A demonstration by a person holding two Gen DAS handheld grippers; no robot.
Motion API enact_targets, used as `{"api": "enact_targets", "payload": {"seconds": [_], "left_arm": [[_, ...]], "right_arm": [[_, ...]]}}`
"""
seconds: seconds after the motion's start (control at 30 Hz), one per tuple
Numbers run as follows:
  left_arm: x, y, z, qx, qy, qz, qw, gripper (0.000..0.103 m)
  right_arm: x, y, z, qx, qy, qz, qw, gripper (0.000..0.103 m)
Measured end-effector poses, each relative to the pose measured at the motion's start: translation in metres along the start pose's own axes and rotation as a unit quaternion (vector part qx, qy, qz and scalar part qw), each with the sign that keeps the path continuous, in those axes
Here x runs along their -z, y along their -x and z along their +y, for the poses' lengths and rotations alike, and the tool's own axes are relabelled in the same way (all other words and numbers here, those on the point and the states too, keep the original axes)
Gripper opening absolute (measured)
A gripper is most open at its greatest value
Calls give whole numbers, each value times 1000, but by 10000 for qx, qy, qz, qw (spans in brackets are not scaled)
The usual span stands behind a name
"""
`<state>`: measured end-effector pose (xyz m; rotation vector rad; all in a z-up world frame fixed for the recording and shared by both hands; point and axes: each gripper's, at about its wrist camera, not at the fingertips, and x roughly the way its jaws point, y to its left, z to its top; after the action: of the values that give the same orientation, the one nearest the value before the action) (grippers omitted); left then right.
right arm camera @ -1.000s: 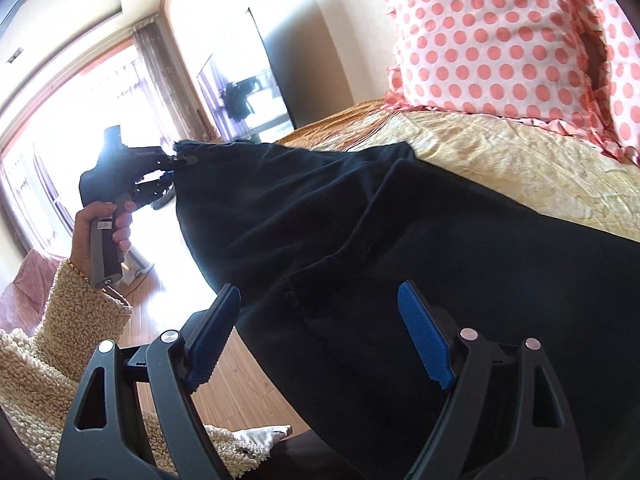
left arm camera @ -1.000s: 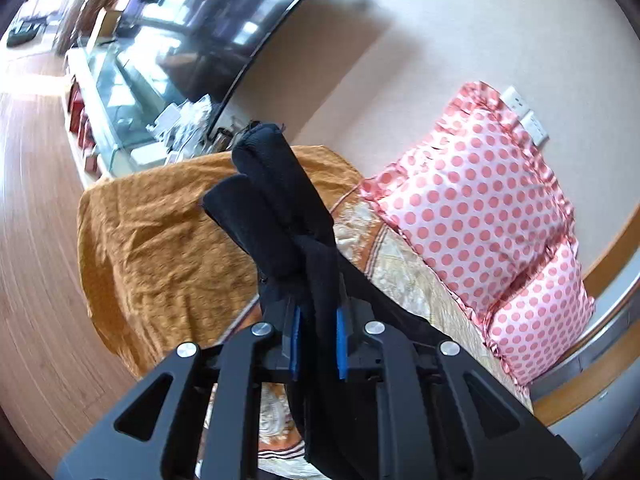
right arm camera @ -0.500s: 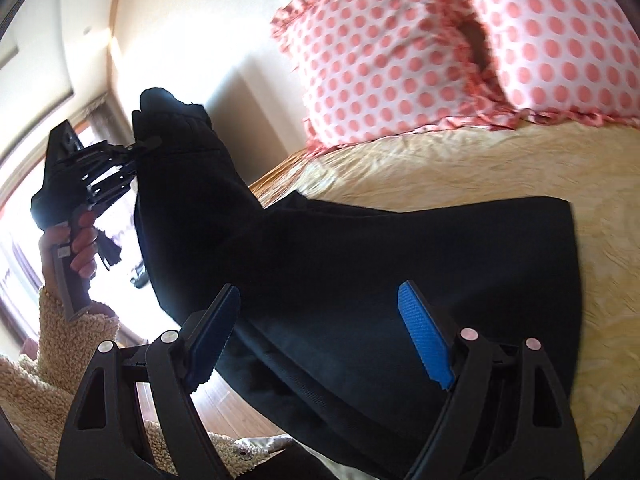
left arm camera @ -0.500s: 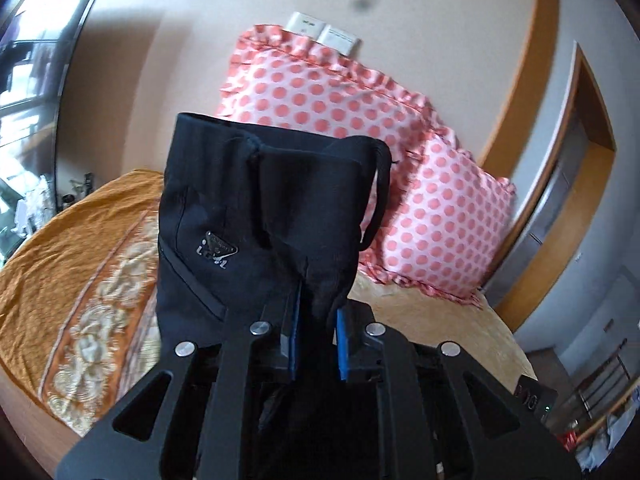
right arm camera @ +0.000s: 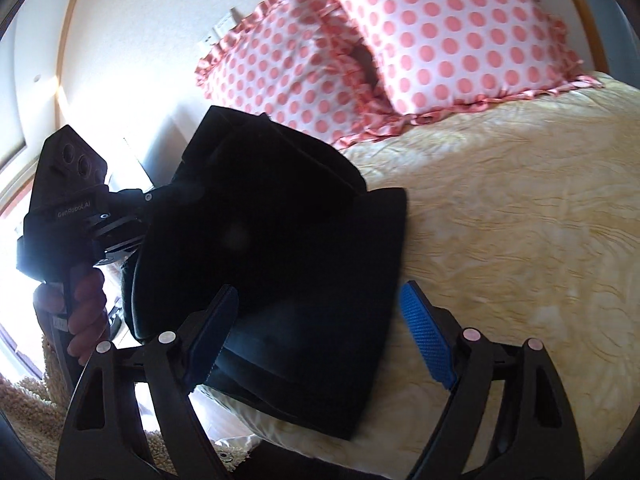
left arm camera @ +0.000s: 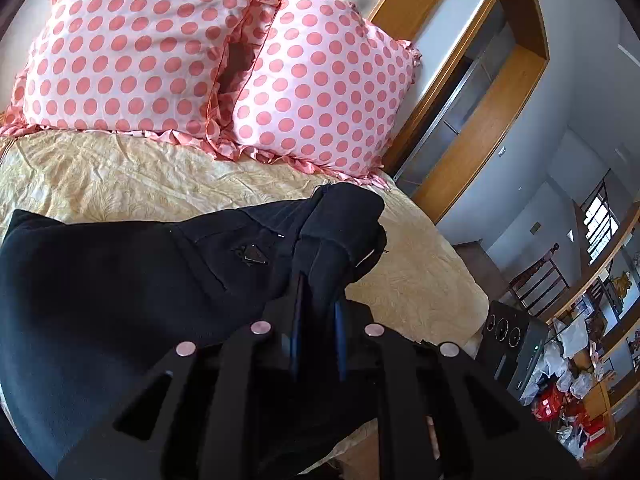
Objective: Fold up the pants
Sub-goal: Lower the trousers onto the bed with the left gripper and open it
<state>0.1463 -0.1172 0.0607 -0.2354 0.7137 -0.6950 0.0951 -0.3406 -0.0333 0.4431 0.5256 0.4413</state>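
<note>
The black pants [left arm camera: 120,280] lie partly folded on the yellow bedspread [left arm camera: 120,184]. My left gripper [left arm camera: 318,300] is shut on a bunched end of the pants near the waistband and holds it over the lower layer. In the right wrist view the pants [right arm camera: 288,264] form a folded dark stack near the bed's left edge. The left gripper [right arm camera: 136,216] shows there at the left, gripping the lifted cloth. My right gripper [right arm camera: 320,320] is open and empty, its blue pads either side of the stack's near end.
Two pink polka-dot pillows [left arm camera: 200,60] lean against the wall at the head of the bed. A wooden door frame [left arm camera: 472,92] and cluttered shelves [left arm camera: 580,360] lie beyond the bed's right side. Bare bedspread [right arm camera: 520,220] lies right of the pants.
My left gripper has swung the held end of the pants up and over toward the pillows, laying it onto the rest. The right gripper stayed open, now facing the folded stack.
</note>
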Motion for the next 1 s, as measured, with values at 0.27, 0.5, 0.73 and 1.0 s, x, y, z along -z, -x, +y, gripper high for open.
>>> {"api": "enact_targets", "payload": {"seconds": [0.27, 0.5, 0.73, 1.0], "left_arm": [[18, -29, -28, 192, -395, 392, 9983, 13], [52, -42, -28, -30, -658, 694, 9954, 14], [83, -43, -37, -469, -1206, 536, 9901, 15], [65, 8, -39, -705, -1334, 123, 9885, 89]], "right_arm": [[-1, 16, -25, 367, -238, -211, 9988, 88], [-11, 34, -26, 600, -215, -472, 9969, 88], [-29, 38, 10, 538, 350, -645, 9958, 88], [-46, 29, 56, 220, 951, -655, 9931, 85]]}}
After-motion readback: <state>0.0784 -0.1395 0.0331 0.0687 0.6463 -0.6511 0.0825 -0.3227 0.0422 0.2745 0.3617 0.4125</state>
